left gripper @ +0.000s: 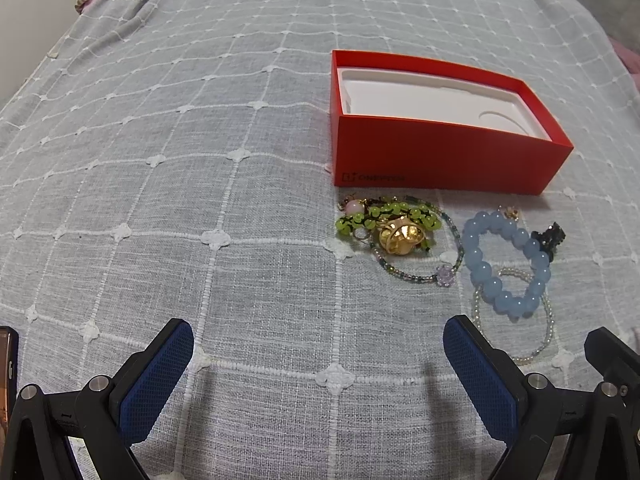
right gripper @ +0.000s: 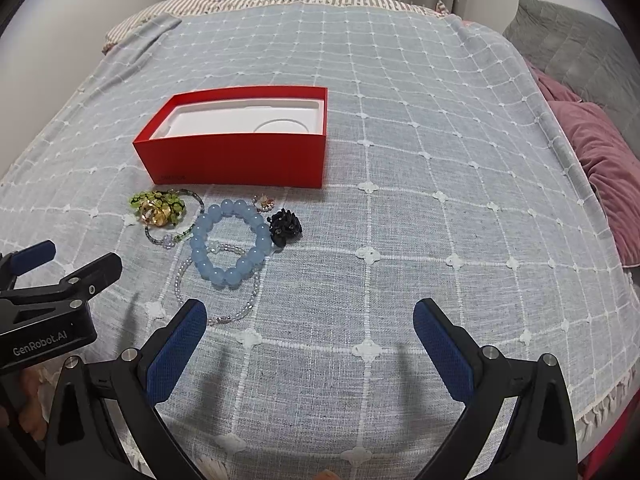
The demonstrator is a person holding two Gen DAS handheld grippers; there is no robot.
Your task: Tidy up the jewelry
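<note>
Left gripper (left gripper: 318,344): jaws spread wide, nothing between the blue pads (left gripper: 156,384), low over the bedspread (left gripper: 160,200).
Right gripper (right gripper: 310,320): jaws also spread, holding nothing; it sits just right of the left gripper, whose black frame shows at the left edge of the right wrist view.
Blue bracelet (right gripper: 230,238): big pale beads, lying on the bedspread ahead of both grippers, on top of a clear bracelet (right gripper: 236,312) whose loop reaches nearest the right gripper's left finger.
Black piece (right gripper: 284,226): touching the blue bracelet's right side.
Green beads (left gripper: 384,214): bunched with a gold piece (left gripper: 400,236), left of the blue bracelet; a thin chain (left gripper: 416,276) curls around them.
Box (left gripper: 440,156): red, open, white tray inside, just behind the jewelry.
Pillows (right gripper: 600,160): at the bed's right edge.
</note>
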